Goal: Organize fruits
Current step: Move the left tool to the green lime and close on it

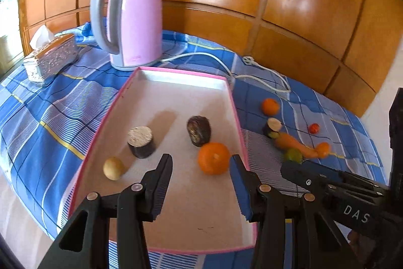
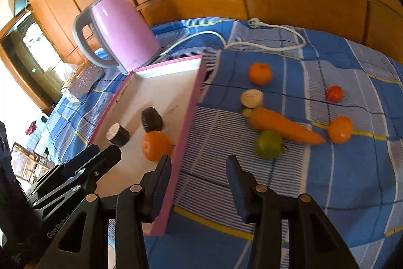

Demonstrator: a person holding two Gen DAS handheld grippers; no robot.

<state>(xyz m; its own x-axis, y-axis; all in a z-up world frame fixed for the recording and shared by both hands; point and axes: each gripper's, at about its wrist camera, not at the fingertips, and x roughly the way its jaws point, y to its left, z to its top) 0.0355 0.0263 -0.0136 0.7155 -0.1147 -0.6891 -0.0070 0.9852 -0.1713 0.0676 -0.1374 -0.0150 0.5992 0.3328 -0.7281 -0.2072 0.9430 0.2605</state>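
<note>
four items lie inside the pink-edged tray (image 1: 234,107) — a tangerine (image 1: 213,158) close to its right wall, a dark brown fruit (image 1: 198,130), a cut dark cylinder (image 1: 140,141) and a small tan fruit (image 1: 113,168) — with bare floor open toward the kettle (image 1: 133,19). we hold the left claw (image 1: 201,163) tilted down over the tray's near end, released and gripping nothing, and the right claw (image 2: 199,165) likewise open over the tray's right rim. on the checked cloth (image 2: 352,180) beside the tray we see a carrot (image 2: 282,126), a green fruit (image 2: 268,145), two oranges (image 2: 260,73) and a small red fruit (image 2: 335,93).
</note>
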